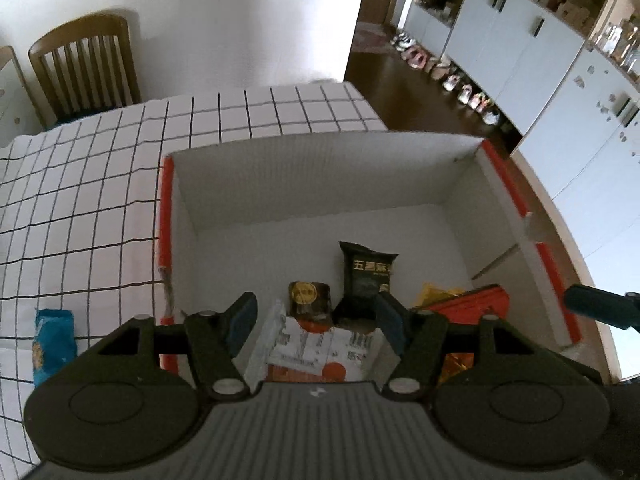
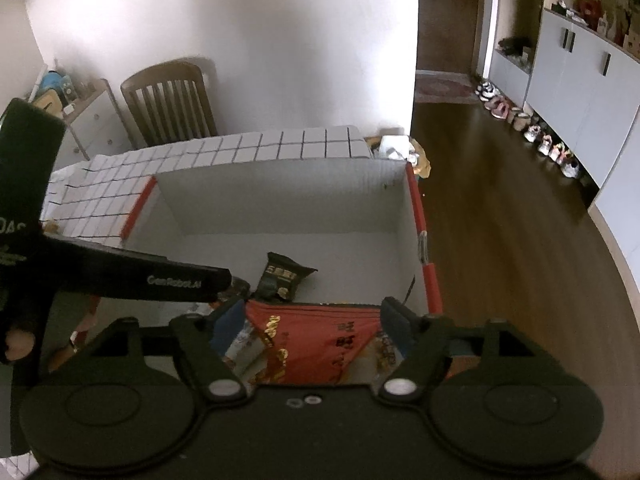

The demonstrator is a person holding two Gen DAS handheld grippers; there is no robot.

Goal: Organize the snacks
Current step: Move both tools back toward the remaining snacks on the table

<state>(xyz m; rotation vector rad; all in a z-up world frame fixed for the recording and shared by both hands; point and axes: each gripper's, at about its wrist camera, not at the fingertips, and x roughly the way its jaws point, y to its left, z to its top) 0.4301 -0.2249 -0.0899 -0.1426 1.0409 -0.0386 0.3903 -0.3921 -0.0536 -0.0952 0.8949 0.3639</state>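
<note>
We hover both grippers over the box (image 1: 304, 184), jaws wide and empty. The blue packet (image 1: 54, 344) lies on the counter (image 1: 80, 184) outside the box's left wall, nearer our left gripper (image 1: 318, 322) than our right gripper (image 2: 312, 326).

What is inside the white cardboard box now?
Inside the box lie a black packet, a red packet, a white-and-orange packet and a dark brown one. Whatever lies under them is covered.

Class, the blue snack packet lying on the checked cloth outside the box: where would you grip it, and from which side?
Grip the blue packet across its narrow width near the middle, coming from above. It lies flat on the cloth, long and slim, beside the box.
</note>
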